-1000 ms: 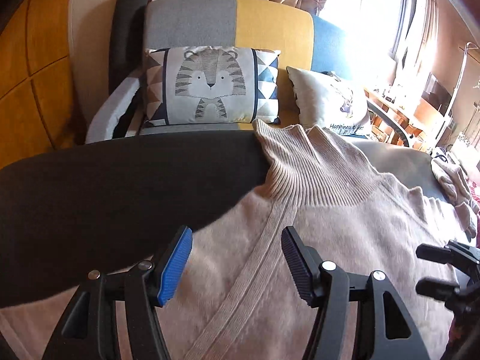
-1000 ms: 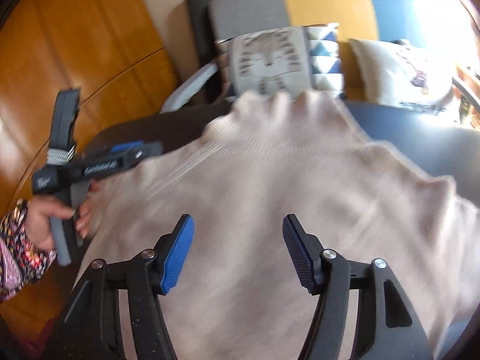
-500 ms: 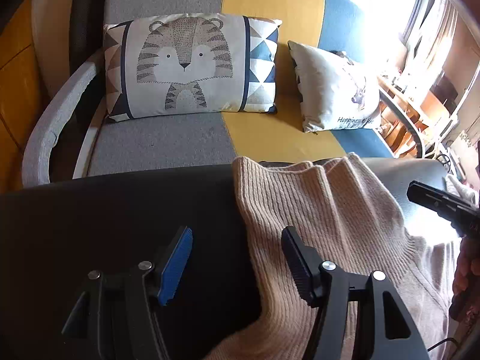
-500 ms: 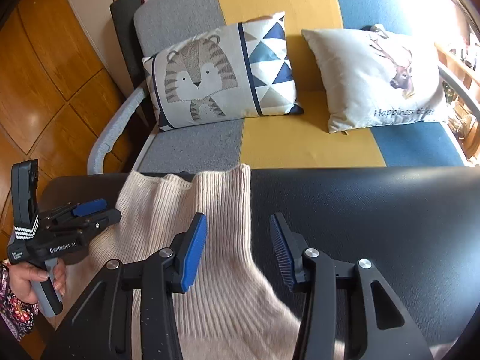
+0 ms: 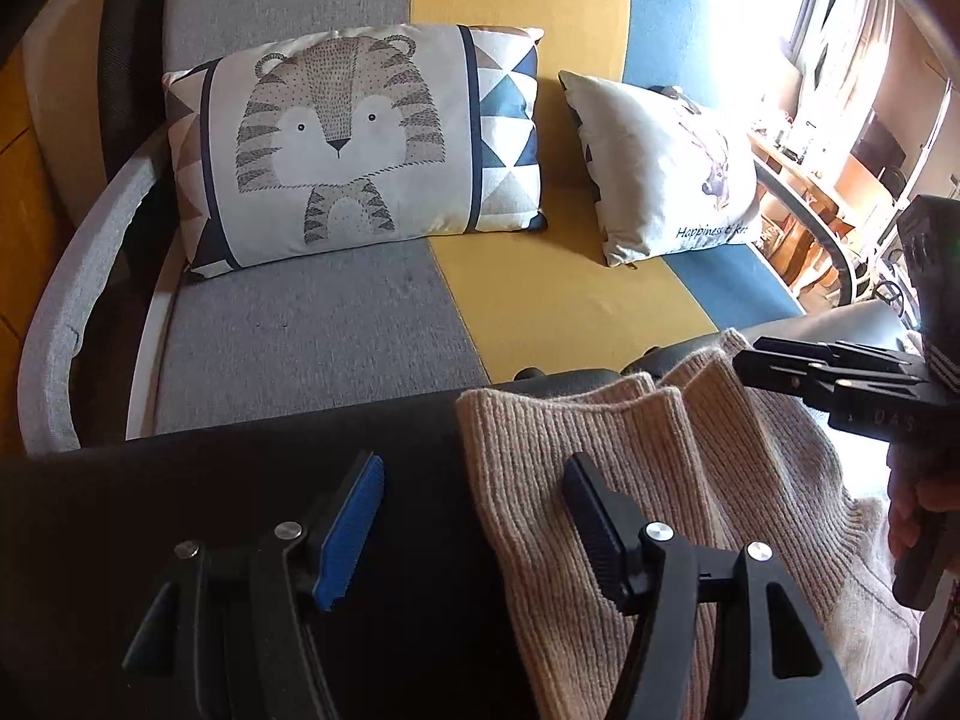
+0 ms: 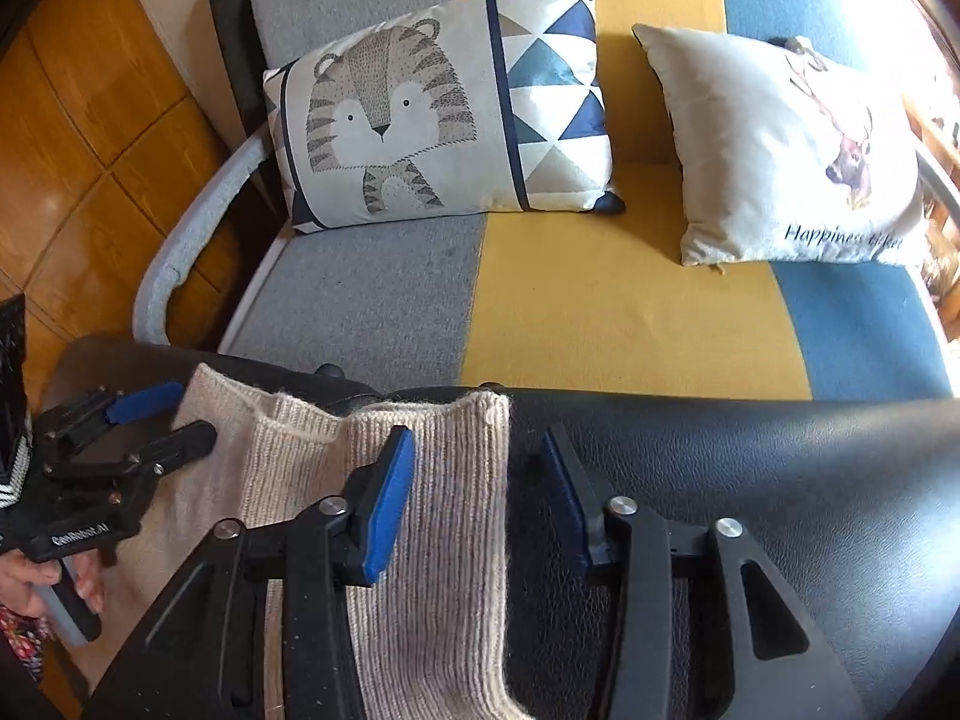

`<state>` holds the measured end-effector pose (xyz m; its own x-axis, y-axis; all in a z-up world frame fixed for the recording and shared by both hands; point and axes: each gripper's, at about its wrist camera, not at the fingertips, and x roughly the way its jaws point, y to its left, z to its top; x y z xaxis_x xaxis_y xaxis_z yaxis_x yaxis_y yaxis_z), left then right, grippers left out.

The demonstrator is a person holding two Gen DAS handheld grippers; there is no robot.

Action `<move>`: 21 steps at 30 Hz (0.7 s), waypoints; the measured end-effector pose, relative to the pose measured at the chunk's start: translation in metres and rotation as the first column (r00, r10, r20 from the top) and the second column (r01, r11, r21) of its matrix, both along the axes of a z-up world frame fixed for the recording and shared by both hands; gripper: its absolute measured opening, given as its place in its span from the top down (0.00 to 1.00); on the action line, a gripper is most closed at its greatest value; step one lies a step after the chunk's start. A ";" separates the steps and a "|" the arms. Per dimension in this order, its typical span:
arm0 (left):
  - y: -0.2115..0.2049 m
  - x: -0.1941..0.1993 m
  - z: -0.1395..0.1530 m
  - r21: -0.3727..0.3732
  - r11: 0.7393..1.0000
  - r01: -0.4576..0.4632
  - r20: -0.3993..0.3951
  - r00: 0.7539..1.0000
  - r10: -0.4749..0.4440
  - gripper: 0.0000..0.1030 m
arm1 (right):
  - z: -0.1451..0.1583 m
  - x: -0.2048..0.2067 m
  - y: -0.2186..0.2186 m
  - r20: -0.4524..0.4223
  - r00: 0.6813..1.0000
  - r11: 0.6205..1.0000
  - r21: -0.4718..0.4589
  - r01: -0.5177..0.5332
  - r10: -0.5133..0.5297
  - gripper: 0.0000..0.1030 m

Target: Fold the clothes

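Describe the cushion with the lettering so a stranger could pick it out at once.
Start at the sofa with grey, yellow and blue stripes behind the black table. Two cushions lean against its back; take the one towards the blue end. It is plain off-white with a small deer head and a line of dark script, unlike the tiger cushion with its blue triangles.

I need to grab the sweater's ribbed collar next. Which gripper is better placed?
Either, slightly the right gripper: open, straddling the right edge of the collar. The left gripper is open at its left edge.

Ribbed knit sweater (image 6: 432, 540), glossy black leather table (image 6: 750, 456)
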<state>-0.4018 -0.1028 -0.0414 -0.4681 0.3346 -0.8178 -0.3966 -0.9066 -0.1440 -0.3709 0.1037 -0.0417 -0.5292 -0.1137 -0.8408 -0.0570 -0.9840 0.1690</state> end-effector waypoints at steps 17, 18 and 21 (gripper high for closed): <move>-0.013 0.010 0.030 0.217 0.976 -0.006 -0.048 0.999 0.017 0.95 | 0.049 0.045 0.024 -0.115 0.988 0.980 -0.182 0.077 -0.099 0.95; -0.015 0.014 0.035 0.241 0.971 -0.002 -0.055 0.998 0.016 0.95 | 0.055 0.052 0.025 -0.126 0.987 0.979 -0.188 0.075 -0.100 0.95; -0.026 0.032 0.053 0.319 0.948 0.021 -0.088 0.996 0.007 0.95 | 0.073 0.080 0.027 -0.154 0.982 0.971 -0.229 0.072 -0.109 0.95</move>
